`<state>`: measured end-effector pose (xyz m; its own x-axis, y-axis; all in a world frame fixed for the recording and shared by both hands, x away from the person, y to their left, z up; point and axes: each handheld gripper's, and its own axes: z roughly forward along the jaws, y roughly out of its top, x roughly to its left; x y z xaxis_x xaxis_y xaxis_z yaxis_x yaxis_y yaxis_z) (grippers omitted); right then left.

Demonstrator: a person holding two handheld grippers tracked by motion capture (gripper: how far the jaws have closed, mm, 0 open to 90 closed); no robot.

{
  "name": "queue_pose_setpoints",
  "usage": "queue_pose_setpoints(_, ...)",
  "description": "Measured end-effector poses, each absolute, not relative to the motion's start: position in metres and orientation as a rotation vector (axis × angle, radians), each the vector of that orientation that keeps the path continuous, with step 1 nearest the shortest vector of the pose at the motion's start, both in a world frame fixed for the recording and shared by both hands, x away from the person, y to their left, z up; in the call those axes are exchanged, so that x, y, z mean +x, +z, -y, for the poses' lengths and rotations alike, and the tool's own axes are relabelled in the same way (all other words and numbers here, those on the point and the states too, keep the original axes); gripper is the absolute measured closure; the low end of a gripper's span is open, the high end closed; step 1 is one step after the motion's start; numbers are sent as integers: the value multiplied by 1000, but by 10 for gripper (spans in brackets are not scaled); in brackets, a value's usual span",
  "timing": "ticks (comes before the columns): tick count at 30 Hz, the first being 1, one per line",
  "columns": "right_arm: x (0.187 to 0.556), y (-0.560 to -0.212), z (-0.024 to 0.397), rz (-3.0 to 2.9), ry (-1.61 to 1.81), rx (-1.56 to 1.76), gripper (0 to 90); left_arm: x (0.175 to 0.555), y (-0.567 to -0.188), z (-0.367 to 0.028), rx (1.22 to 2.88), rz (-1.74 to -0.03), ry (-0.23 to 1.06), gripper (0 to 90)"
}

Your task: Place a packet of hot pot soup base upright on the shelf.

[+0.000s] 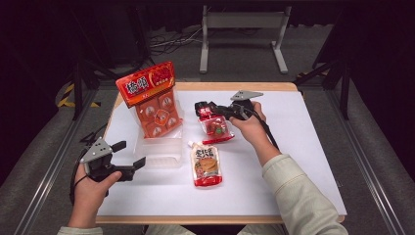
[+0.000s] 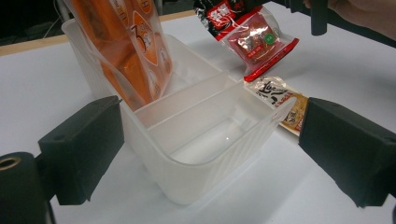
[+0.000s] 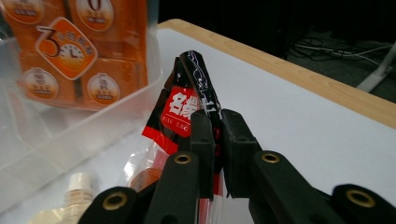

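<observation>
Red snack packet (image 1: 215,126) sits at frame centre, its top edge pinched by the right gripper (image 1: 201,108). Left gripper (image 1: 131,153), lower left, gapes wide beside the clear 2-compartment tub (image 1: 161,154) holding an orange pack (image 1: 152,98).

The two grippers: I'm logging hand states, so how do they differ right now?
The left gripper has its jaws spread open beside the clear plastic bin, holding nothing. The right gripper has its jaws shut on the top edge of the red snack packet, farther back. Both are black, hand-held, with grey top plates.
</observation>
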<state>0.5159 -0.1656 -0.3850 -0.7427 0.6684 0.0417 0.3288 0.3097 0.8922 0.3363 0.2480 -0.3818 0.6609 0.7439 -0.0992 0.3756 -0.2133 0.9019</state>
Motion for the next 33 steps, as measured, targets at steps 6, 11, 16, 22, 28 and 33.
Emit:
queue_pose_setpoints(6, 504, -374, 166, -2244, 1463, 835, 850, 338, -380, -247, 1820, -885, 434, 74)
queue_pose_setpoints(11, 496, -367, 168, -2237, 1503, 801, 852, 339, -379, -248, 1812, -882, 435, 74)
queue_pose_setpoints(16, 489, -357, 172, -2211, 1547, 773, 854, 340, -376, -249, 1803, -878, 443, 74)
queue_pose_setpoints(22, 480, -349, 175, -2177, 1566, 717, 853, 342, -372, -250, 1796, -869, 450, 74)
queue_pose_setpoints(28, 469, -342, 176, -2136, 1590, 650, 853, 344, -367, -250, 1783, -861, 453, 74)
queue_pose_setpoints(33, 463, -336, 176, -2124, 1598, 623, 852, 347, -364, -249, 1781, -849, 453, 75)
